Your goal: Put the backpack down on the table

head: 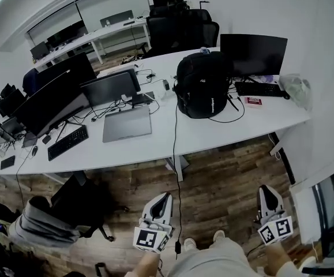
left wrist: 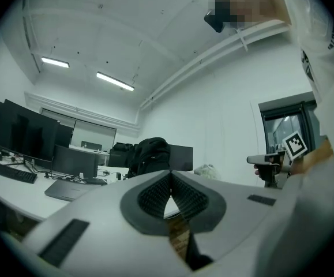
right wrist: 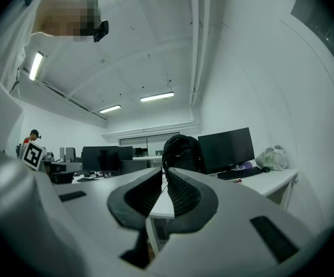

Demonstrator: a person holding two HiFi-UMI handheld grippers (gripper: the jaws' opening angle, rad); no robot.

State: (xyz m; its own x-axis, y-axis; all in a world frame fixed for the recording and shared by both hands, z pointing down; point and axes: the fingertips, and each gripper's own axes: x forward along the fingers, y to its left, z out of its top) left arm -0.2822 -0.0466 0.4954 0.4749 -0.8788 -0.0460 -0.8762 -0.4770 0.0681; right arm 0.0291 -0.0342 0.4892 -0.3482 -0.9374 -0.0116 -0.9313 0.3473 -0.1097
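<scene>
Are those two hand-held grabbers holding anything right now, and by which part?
Nothing is held. The left gripper and right gripper both have empty fingers; the backpack stands apart on the table.

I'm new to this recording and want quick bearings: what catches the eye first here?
A black backpack stands upright on the long white table, beside a dark monitor. Nearer the camera, the left gripper and right gripper hang empty over the wooden floor, clear of the table.
</scene>
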